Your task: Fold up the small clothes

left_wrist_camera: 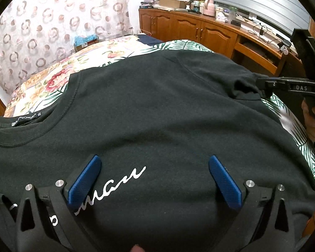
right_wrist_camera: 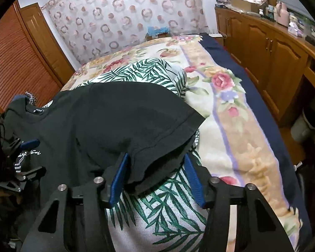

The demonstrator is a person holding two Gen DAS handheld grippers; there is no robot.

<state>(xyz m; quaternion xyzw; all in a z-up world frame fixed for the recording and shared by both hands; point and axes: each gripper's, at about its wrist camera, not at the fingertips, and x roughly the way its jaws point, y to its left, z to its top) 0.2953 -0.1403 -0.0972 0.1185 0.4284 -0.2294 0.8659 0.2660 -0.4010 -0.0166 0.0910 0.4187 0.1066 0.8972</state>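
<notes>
A black T-shirt [left_wrist_camera: 149,105] with white script lettering lies front up on a leaf-print cloth [right_wrist_camera: 157,216] on the bed. Its collar and label [left_wrist_camera: 25,120] are at the left. My left gripper [left_wrist_camera: 155,157] hangs open and wide over the lettering, with nothing pinched between its blue pads [left_wrist_camera: 84,180]. My right gripper [right_wrist_camera: 155,157] is at the shirt's right sleeve [right_wrist_camera: 157,138]. The sleeve's hem lies between its jaws and touches the left pad [right_wrist_camera: 119,178], and a gap shows at the other pad. In the left wrist view the right gripper [left_wrist_camera: 262,85] sits at the bunched sleeve tip.
A floral blanket [right_wrist_camera: 231,109] covers the bed beyond the leaf-print cloth. Wooden cabinets [right_wrist_camera: 273,63] with cluttered tops run along the right wall. A patterned curtain [right_wrist_camera: 126,21] hangs behind the bed. A pale bin [right_wrist_camera: 304,124] stands on the floor by the cabinets.
</notes>
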